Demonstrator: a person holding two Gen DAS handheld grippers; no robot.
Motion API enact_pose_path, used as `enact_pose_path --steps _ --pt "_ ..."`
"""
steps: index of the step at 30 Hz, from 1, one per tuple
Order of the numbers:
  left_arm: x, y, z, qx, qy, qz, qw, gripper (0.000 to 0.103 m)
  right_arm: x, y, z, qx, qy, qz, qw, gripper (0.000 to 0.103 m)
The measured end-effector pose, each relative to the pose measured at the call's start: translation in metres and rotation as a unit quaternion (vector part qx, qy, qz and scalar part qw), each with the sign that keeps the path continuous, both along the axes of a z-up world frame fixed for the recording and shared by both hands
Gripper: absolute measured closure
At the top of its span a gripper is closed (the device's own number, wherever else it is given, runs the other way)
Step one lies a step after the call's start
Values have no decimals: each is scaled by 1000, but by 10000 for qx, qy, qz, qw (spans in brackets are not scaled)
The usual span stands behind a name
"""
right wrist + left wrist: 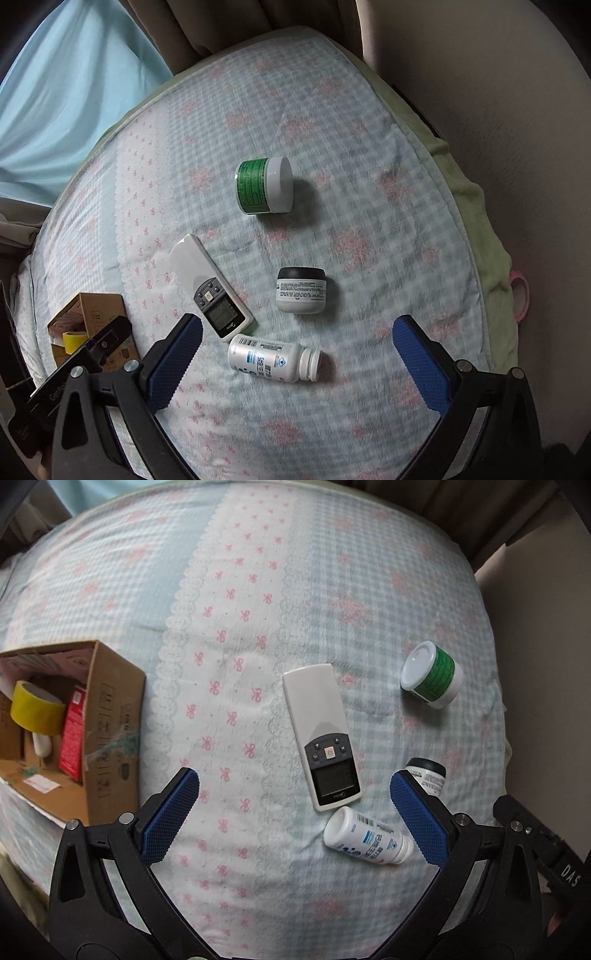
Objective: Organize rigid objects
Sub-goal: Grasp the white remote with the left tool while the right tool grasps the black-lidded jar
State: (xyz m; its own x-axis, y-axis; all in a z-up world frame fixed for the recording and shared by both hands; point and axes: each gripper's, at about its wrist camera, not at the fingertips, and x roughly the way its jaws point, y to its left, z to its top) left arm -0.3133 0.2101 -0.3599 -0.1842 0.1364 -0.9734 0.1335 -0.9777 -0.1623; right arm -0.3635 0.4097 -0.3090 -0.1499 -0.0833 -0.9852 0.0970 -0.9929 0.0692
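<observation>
A white remote control (320, 734) (211, 288) lies flat on the bed. A white pill bottle (367, 840) (273, 358) lies on its side just below it. A green-labelled white jar (433, 675) (264, 185) lies on its side farther off. A small white jar with a black lid (428, 775) (301, 290) stands to the right. My left gripper (293, 805) is open and empty above the bed, near the remote. My right gripper (297, 354) is open and empty, with the pill bottle between its fingers in view.
An open cardboard box (110, 716) (103, 314) sits at the left and holds a yellow tape roll (37, 709), a red packet (74, 734) and a white item. The bed's patterned quilt (236, 590) spreads around. A wall (498, 110) lies right of the bed.
</observation>
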Motion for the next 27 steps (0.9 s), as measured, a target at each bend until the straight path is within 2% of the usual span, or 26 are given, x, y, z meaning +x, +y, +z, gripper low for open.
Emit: enact_pose_path --steps 7,10,15,17,22,24,27 --pt "-35 16 -57 3 -616 302 9976 1 -18 1 -48 107 -441 -301 9985 4" --pt "-46 23 -76 -60 -787 407 9960 1 -24 0 -65 298 -609 -287 9973 4" --pt "-56 34 -105 -159 -1051 469 9932 6 -31 1 -92 390 -853 -410 9948 5" --pt "-58 36 -112 -194 -1090 469 9928 8 -32 0 -101 398 -951 -444 9937 14" --pt "-58 39 -125 -243 -1241 516 9906 16 -36 -2 -120 451 -1110 -486 9916 18" --pt "-57 41 -128 -272 -1256 464 9906 16 -37 -3 -125 454 -1148 -501 9911 22" --pt "-56 44 -126 -334 -1182 298 9920 26 -36 -3 -130 396 -1221 -522 9904 39"
